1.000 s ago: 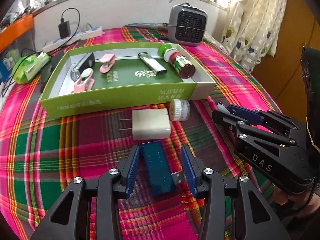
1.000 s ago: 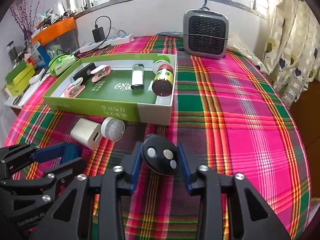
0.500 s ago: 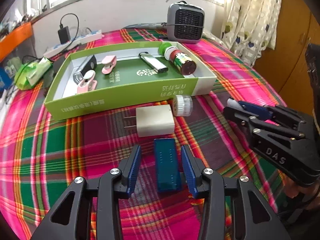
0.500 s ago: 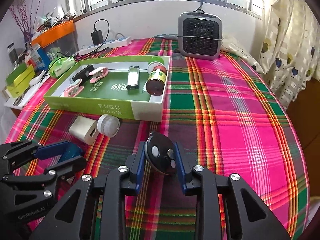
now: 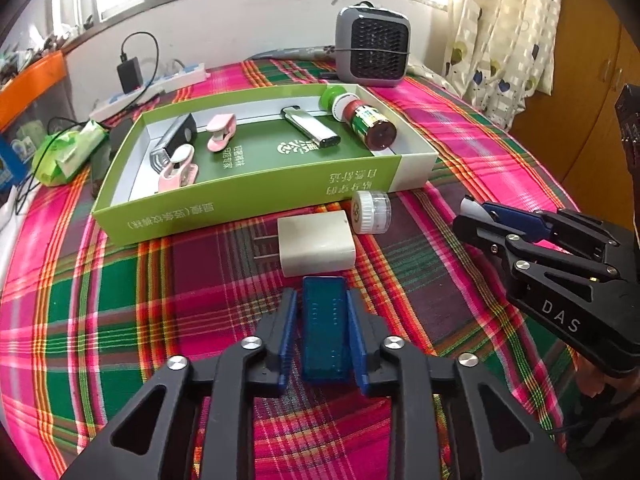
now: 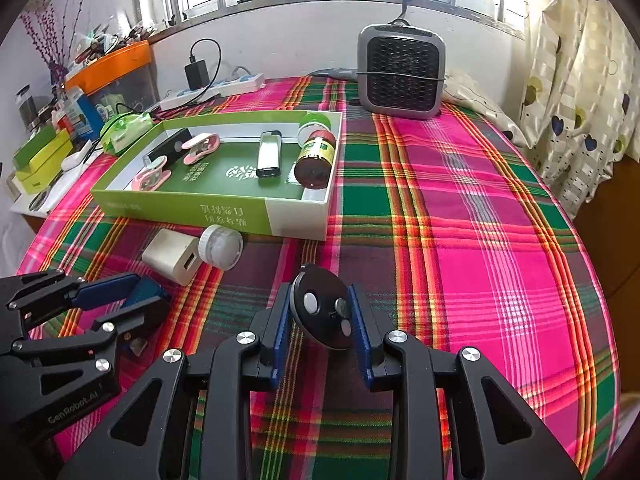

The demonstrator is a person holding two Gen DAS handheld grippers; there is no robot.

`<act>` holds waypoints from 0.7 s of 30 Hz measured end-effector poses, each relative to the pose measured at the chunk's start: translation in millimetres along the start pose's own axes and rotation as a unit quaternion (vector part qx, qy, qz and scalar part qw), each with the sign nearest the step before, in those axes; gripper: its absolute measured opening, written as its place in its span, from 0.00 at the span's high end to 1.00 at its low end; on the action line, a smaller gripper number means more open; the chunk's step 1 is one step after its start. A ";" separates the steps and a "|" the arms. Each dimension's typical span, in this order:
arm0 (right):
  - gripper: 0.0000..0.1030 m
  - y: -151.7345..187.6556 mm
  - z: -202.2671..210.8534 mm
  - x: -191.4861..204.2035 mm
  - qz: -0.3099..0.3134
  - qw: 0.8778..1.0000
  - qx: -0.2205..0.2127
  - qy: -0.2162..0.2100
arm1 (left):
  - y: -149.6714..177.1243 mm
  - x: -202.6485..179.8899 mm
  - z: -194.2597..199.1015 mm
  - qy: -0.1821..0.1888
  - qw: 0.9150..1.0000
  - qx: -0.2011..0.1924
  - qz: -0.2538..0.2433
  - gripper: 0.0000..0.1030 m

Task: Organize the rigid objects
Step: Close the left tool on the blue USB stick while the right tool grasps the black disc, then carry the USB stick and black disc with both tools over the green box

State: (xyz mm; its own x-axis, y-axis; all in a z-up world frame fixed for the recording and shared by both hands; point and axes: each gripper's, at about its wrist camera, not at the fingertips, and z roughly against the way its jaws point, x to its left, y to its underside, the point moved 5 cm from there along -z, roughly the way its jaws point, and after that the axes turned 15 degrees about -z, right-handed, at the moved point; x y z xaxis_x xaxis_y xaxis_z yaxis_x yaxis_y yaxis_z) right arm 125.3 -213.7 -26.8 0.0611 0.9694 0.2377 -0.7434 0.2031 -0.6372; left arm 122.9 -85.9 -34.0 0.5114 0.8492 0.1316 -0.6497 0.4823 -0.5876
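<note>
On a plaid-covered worktop [image 5: 100,300], the left gripper [image 5: 322,312] is closing its jaws on a blue USB device [image 5: 324,332], pads pressing both sides. The right gripper [image 6: 320,312] stands clamped on a black remote fob [image 6: 322,312]. A white charger [image 5: 318,246] and small jar [image 5: 370,212] lie just outside the green box [image 5: 240,204] (already holding clips, a lighter and a bottle).

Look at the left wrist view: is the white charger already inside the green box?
No, the white charger lies on the tablecloth in front of the green box.
</note>
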 end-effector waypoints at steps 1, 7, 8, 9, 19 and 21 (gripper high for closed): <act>0.72 0.1 0.0 0.0 0.000 1.000 0.000 0.000 | 0.1 0.1 0.3 0.000 1.000 0.000 0.000 0.79; 0.72 -0.2 0.0 -0.1 0.000 1.000 0.000 0.000 | 0.2 0.2 1.0 0.001 1.000 -0.002 0.001 0.79; 0.72 -0.2 0.0 -0.1 0.000 1.000 0.000 0.000 | 0.4 0.3 1.0 0.001 1.000 -0.001 0.001 0.80; 0.72 -0.3 -0.1 -0.1 0.000 1.000 0.000 0.000 | 0.4 0.3 1.0 0.001 1.000 -0.002 0.001 0.80; 0.72 1.7 1.3 1.5 0.004 1.000 -0.002 0.003 | -0.2 1.8 4.7 0.007 1.000 -0.008 0.006 0.80; 0.72 2.0 2.5 2.7 0.007 1.000 -0.005 0.002 | -0.3 2.2 5.9 0.007 1.000 -0.011 0.006 0.80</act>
State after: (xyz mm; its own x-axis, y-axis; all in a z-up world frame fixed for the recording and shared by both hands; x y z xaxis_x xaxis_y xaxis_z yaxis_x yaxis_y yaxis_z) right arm 122.3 -211.0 -25.6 0.0539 0.9726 0.2259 -0.7379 0.1913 -0.6472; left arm 120.9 -82.9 -28.8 0.5115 0.8519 0.1122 -0.6434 0.4663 -0.6072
